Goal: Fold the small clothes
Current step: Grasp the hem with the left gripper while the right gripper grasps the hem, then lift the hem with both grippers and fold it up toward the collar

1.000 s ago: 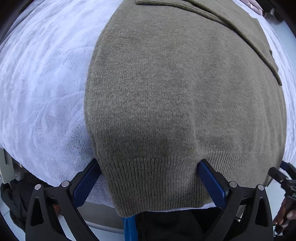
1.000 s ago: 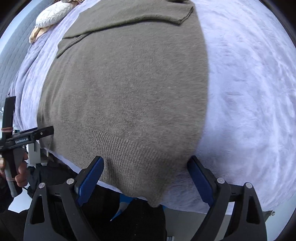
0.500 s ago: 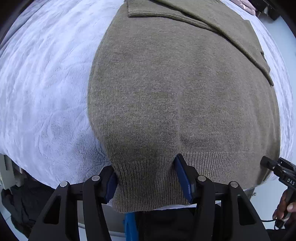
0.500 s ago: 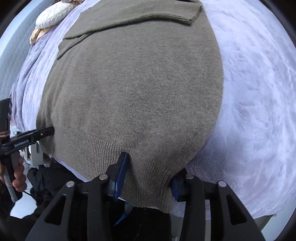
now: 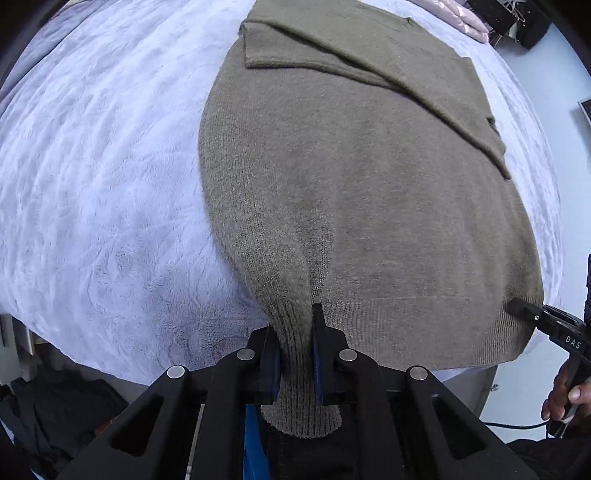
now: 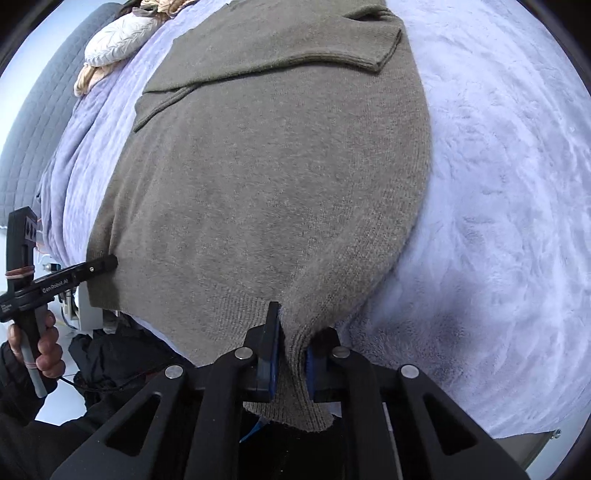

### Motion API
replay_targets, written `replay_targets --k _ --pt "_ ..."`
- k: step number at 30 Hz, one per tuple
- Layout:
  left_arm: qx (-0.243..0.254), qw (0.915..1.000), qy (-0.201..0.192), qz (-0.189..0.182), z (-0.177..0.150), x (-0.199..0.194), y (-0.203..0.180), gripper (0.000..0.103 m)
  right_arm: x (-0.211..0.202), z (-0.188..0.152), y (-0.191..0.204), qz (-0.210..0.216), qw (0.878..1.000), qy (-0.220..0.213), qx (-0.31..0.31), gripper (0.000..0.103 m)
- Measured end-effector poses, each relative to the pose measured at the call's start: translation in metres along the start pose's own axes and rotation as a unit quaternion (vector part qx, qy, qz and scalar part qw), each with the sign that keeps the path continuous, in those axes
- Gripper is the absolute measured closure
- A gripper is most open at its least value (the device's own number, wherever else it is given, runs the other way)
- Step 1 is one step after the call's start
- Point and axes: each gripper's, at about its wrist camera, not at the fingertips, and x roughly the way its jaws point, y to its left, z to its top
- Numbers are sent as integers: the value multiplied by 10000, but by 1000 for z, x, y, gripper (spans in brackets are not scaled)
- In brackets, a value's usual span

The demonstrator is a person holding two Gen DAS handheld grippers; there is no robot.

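Note:
An olive knit sweater [image 5: 369, 203] lies flat on the bed, both sleeves folded across its upper part. In the left wrist view my left gripper [image 5: 295, 332] has its jaws closing on the ribbed hem near the left corner. The pads pinch a bunched ridge of knit that rises off the bed. In the right wrist view the same sweater [image 6: 277, 184] has its right hem corner pinched in my right gripper [image 6: 295, 332], which is shut on it. Each view also shows the other gripper's tip at the hem: the right gripper [image 5: 517, 308] and the left gripper [image 6: 107, 264].
A white fleece blanket [image 5: 92, 184] covers the bed, with bare room on either side of the sweater. Cream clothes [image 6: 114, 40] lie piled at the far left by a grey quilted headboard [image 6: 26, 129]. Pink cloth [image 5: 469, 18] lies at the far right. The bed's near edge runs just below the hem.
Both grippers went from wide open around the hem to pinched on it. The left one has risen a little, pulling the knit up into a ridge.

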Motion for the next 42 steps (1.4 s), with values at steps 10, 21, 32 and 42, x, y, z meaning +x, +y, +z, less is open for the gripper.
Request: replay_targets --k 10,21,32,42 --pt "-73 9990 -403 -176 7 -58 -1 89 -48 25 12 626 9952 -756 9 92" --pt "-327 9921 -1210 -107 46 -115 -7 90 -95 50 16 779 9882 -1319 10 92" --pt "-661 9867 -1467 -251 99 -132 2 96 -119 98 18 567 9845 -1625 328 92" --pt "-714 9840 -1599 -327 147 -140 3 96 -140 149 27 465 9807 -1851 431 92"
